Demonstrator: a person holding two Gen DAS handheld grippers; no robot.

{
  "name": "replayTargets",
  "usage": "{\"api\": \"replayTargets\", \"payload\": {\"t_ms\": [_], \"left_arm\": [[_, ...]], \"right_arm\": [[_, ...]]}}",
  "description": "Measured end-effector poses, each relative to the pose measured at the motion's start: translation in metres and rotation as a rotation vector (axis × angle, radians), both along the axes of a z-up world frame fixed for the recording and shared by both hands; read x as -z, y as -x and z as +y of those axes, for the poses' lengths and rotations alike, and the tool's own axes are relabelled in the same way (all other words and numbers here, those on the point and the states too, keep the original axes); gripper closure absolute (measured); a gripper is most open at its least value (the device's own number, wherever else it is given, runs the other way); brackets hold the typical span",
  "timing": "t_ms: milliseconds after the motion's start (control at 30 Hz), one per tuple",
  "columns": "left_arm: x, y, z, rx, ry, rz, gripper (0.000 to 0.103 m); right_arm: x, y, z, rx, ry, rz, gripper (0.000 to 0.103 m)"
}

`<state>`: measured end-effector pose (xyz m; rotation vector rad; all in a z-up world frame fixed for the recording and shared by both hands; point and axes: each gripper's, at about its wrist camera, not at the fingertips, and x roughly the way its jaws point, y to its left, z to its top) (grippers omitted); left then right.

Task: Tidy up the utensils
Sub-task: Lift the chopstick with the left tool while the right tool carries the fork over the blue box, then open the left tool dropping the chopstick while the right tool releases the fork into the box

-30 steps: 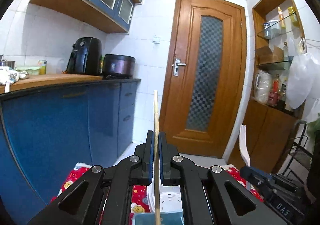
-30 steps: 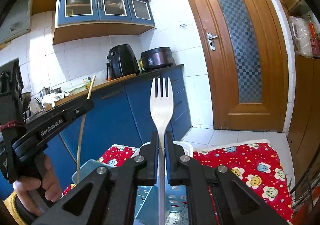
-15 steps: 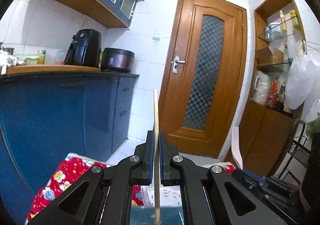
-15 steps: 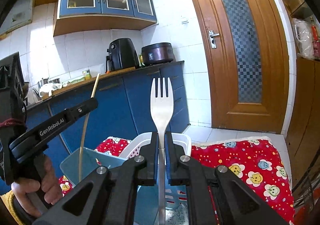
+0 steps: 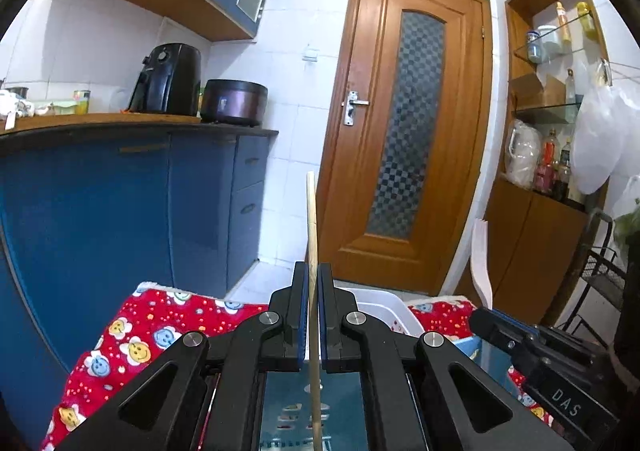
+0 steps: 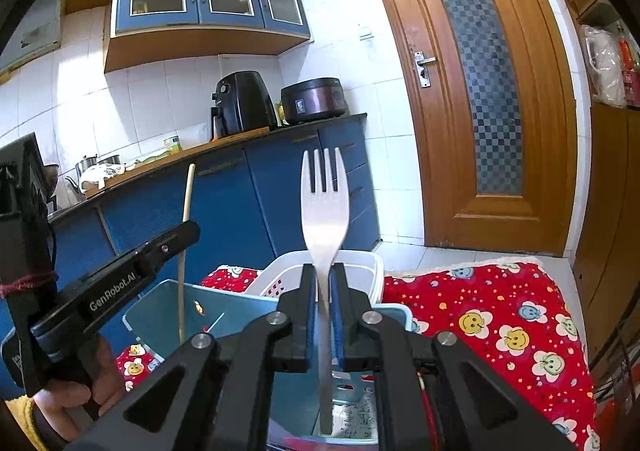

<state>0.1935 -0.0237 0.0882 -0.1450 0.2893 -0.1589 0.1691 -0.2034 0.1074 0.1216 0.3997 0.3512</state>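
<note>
My left gripper [image 5: 313, 271] is shut on a thin wooden chopstick [image 5: 311, 219] that stands upright; its lower end hangs over a light blue basket [image 5: 304, 407]. My right gripper [image 6: 324, 271] is shut on a white plastic fork [image 6: 324, 207], tines up, its handle reaching down into the same blue basket [image 6: 168, 315]. A white slotted basket [image 6: 360, 271] stands just behind the blue one. In the right wrist view the left gripper [image 6: 120, 283] with the chopstick [image 6: 186, 227] is at the left. In the left wrist view the fork [image 5: 480, 263] shows at the right.
Both baskets stand on a red cloth with smiling flowers [image 6: 500, 323]. Blue kitchen cabinets [image 5: 120, 211] with an air fryer [image 5: 168, 79] and cooker [image 5: 234, 101] run along the left. A wooden door [image 5: 404, 131] is ahead, shelves [image 5: 552, 111] at the right.
Both grippers have come lower and nearer the baskets; more of the red cloth and both baskets is in view. The chopstick and fork stay gripped upright.
</note>
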Motion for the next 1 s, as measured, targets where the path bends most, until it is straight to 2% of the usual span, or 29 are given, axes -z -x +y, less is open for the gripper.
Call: {"api": "replayTargets", "payload": {"t_ms": [67,133,267,367,500,767,1000], "left_arm": [[0.000,0.002,0.000,-0.012,-0.006,0.003,0.099],[0.001,0.003,0.000,-0.014,-0.006,0.012,0.099],[0.002,0.003,0.002,0.006,0.011,0.055,0.092],[0.002,0.005,0.003,0.017,0.015,0.071,0.084],[-0.004,0.015,0.002,0.023,0.002,0.050,0.069],[-0.025,0.036,0.002,0.047,0.002,0.034,0.067],[-0.036,0.056,0.007,0.057,0.005,0.051,0.067]], "right_arm": [[-0.001,0.002,0.001,-0.003,-0.002,0.003,0.077],[-0.002,0.004,0.002,-0.001,0.007,0.005,0.074],[-0.006,0.008,0.003,0.009,0.013,-0.001,0.069],[-0.011,0.014,0.002,0.014,0.002,-0.013,0.067],[-0.021,0.021,0.001,0.021,-0.001,-0.029,0.066],[-0.043,0.044,0.000,0.045,0.014,-0.048,0.065],[-0.052,0.069,-0.001,0.042,0.011,-0.024,0.065]]}}
